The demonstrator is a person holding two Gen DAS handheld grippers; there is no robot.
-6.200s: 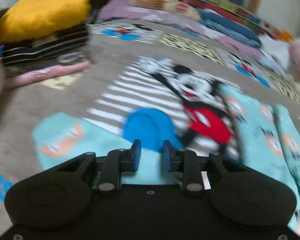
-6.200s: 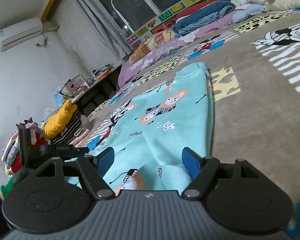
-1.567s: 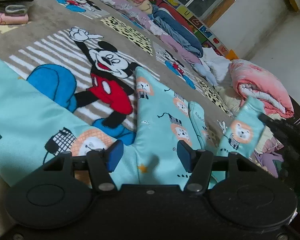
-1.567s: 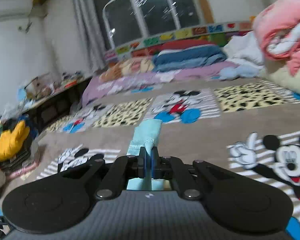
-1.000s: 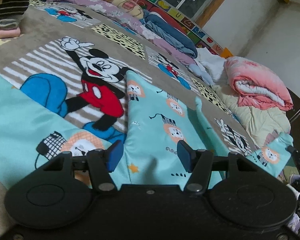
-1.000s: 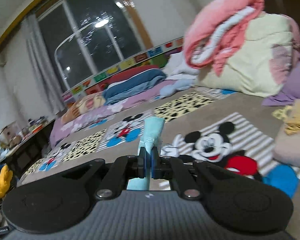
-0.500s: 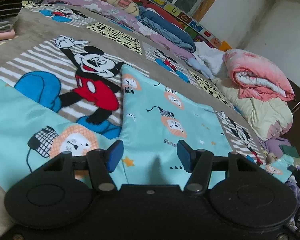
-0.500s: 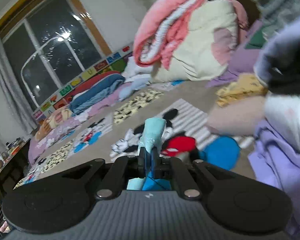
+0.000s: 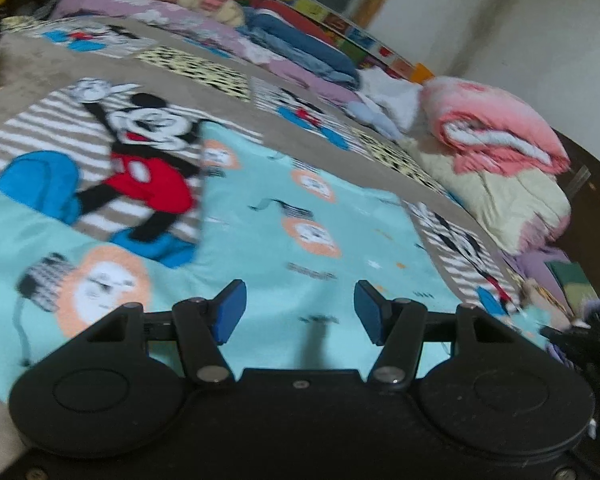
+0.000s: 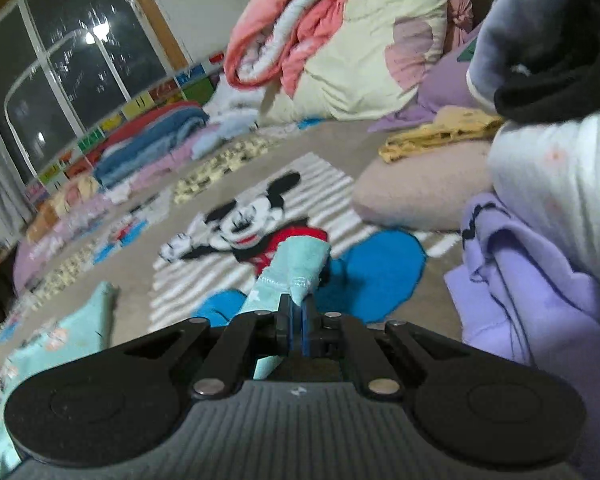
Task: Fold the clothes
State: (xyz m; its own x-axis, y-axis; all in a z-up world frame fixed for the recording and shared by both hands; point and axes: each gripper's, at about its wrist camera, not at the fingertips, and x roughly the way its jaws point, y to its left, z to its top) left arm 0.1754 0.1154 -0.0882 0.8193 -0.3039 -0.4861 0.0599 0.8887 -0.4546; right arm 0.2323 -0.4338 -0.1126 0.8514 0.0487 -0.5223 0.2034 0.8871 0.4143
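A light turquoise garment with orange lion prints (image 9: 300,216) lies spread flat on the cartoon-mouse blanket (image 9: 140,148). My left gripper (image 9: 296,314) hovers just over its near part, open, with nothing between its blue pads. In the right wrist view my right gripper (image 10: 295,322) is shut on a bunched end of the same turquoise cloth (image 10: 296,268), which sticks up past the jaws. More of the garment (image 10: 72,328) lies at the lower left of that view.
A pink and cream quilt bundle (image 9: 496,152) sits at the right end of the bed, also seen as the quilt bundle (image 10: 340,40). Folded bedding (image 9: 292,48) lines the window side. Lilac clothes (image 10: 532,292) and a person's sleeve (image 10: 556,40) crowd the right.
The right gripper has sunk and swung toward the quilt end, drawing the cloth end out; the garment now lies flat and wide. The left gripper drifted sideways, still open.
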